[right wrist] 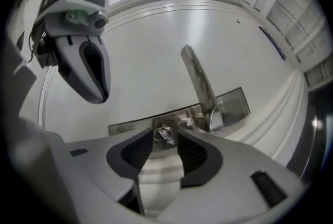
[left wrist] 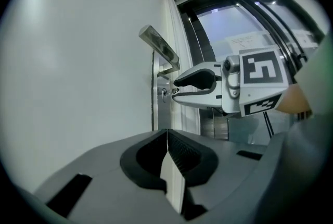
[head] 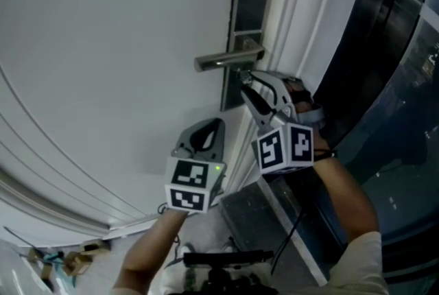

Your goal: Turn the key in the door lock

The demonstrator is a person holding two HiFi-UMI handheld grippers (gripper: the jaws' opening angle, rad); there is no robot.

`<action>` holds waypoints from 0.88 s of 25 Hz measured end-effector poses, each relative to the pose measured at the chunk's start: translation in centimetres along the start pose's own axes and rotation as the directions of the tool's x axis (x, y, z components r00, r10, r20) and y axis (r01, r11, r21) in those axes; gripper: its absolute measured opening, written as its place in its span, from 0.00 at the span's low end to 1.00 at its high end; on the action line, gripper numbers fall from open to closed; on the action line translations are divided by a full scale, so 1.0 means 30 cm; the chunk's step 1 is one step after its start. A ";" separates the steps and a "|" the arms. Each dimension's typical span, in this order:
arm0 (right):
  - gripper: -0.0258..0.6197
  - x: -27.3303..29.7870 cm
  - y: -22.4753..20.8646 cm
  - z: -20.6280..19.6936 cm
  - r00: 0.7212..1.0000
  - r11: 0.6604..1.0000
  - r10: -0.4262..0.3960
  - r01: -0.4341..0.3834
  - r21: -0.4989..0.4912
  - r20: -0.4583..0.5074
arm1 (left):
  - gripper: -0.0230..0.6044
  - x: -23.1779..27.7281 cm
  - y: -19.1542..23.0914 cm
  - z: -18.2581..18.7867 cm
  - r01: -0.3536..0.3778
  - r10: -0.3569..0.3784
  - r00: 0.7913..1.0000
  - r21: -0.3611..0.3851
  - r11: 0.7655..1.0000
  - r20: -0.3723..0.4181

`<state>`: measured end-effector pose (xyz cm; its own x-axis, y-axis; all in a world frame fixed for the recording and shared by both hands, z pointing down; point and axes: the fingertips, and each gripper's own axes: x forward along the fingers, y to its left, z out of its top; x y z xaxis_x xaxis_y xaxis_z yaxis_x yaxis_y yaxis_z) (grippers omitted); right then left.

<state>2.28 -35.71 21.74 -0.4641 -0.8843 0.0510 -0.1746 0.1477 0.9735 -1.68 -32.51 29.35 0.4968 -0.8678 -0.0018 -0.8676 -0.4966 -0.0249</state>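
At the door's point(head: 103, 46) edge, the right gripper point(right wrist: 165, 133) stands released, jaws apart on either side of the key point(right wrist: 166, 136), which sits in the lock plate point(right wrist: 127, 126) just under the lever handle point(right wrist: 200, 87). Left gripper point(left wrist: 167, 134), clenched on nothing, hangs beside it, off the door. Each gripper's cube point(head: 283, 147) carries black square markers.

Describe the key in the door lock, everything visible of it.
The key is small and of silvery metal, with a looped head. Its blade is hidden in the lock. It sticks out of the steel plate, near the base of the lever handle. The right gripper brackets it, jaws apart on either side, pads not visibly pressing it.
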 end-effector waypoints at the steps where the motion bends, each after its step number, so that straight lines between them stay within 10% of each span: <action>1: 0.28 0.007 0.001 -0.002 1.000 0.998 -0.007 0.006 -0.065 -0.007 | 0.06 -0.001 0.002 0.002 -0.001 0.001 1.000 0.001 1.000 0.001; 6: 0.20 0.034 0.014 -0.020 1.000 0.932 -0.009 -0.002 -0.363 -0.030 | 0.06 -0.001 0.008 0.003 -0.003 0.003 1.000 0.001 1.000 0.001; 12: 0.18 0.053 0.021 -0.031 0.999 0.874 -0.021 -0.004 -0.486 -0.046 | 0.06 0.006 0.001 0.011 0.003 -0.003 1.000 0.003 1.000 0.007; 22: 0.14 0.066 0.016 -0.021 0.998 0.890 -0.037 0.008 -0.455 -0.056 | 0.06 0.011 -0.008 0.001 0.012 -0.012 1.000 -0.008 1.000 0.001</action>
<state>1.83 -37.65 22.44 -0.4077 -0.9127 0.0270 0.2365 -0.0770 0.9686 -1.32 -32.68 29.33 0.5074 -0.8617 -0.0021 -0.8616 -0.5073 -0.0164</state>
